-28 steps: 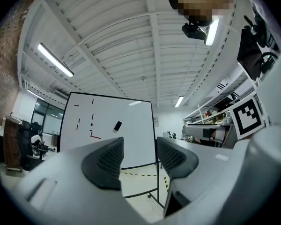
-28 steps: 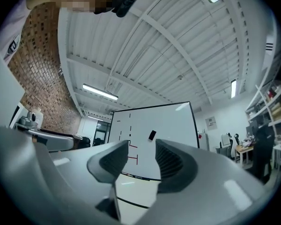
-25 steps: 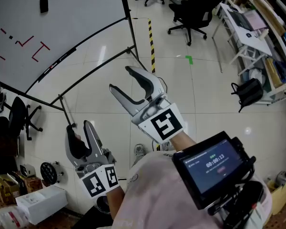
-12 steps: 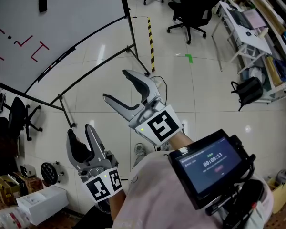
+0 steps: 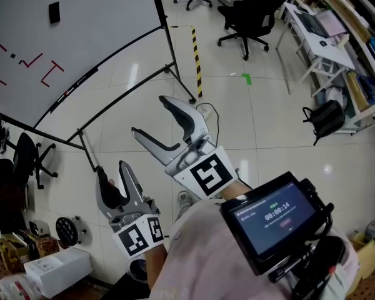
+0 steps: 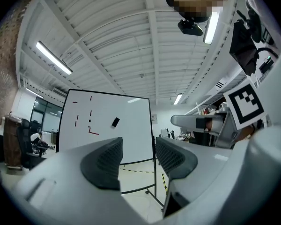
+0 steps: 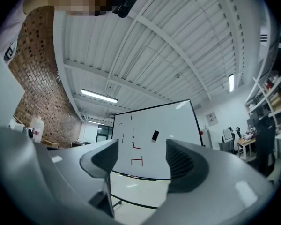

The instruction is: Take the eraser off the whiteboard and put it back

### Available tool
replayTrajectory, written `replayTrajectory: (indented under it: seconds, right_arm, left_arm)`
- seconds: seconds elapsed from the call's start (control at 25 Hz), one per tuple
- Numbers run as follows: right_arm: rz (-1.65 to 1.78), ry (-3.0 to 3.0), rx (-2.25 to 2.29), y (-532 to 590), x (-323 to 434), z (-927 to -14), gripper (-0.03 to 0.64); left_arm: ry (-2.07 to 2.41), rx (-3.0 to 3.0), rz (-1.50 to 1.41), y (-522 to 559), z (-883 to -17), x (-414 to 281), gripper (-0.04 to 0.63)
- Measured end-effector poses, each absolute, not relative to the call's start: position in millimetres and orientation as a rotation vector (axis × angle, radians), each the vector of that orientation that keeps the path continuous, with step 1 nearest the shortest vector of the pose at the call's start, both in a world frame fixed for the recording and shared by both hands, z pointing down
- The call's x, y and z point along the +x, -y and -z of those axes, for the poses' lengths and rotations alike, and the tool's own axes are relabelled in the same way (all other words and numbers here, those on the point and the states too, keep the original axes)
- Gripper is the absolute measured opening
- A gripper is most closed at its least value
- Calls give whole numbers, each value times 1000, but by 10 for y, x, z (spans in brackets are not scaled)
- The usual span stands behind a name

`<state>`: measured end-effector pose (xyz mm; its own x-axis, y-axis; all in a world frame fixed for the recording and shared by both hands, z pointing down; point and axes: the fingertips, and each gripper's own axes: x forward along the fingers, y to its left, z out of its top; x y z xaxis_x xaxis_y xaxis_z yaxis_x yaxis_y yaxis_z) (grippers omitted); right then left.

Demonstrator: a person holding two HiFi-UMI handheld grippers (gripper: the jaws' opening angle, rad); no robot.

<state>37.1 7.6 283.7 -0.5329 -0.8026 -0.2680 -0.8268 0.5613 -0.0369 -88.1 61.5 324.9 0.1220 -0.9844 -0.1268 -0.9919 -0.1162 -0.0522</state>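
The eraser point(image 5: 54, 12) sat stuck high on the whiteboard point(image 5: 106, 24), a small dark block with its long axis running up the board, slightly tilted. Both hands were well apart from it, across open floor. The right gripper point(image 5: 151, 115) reached further toward the board. Its jaws had just been opening and stood wide with nothing between them. In the right gripper view the eraser point(image 7: 155, 135) showed in the gap between the jaws, nearer the right-hand one. The left gripper point(image 5: 112, 169) hung lower and further back, with its jaws narrower and also empty. The right looked the likelier one to take it.
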Motion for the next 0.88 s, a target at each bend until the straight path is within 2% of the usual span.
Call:
replayTrajectory:
  seconds: [0.36, 0.44, 0.56, 0.88]
  right_arm:
    - [-325, -2581, -1598, -450, 377, -2901, 311]
    - [-403, -2550, -1579, -570, 425, -2835, 305]
    - [-421, -2559, -1577, -567, 524, -2824, 295]
    - [-435, -2515, -1735, -525, 1222, -2937, 293]
  left_arm:
    - [-1973, -2242, -23, -547, -3185, -412, 212]
    - [-1939, -2248, -38, -547, -3138, -269, 178]
    - [-1920, -2291, -75, -514, -3184, -125, 178]
    - [-1827, -2375, -114, -420, -3267, 568, 176]
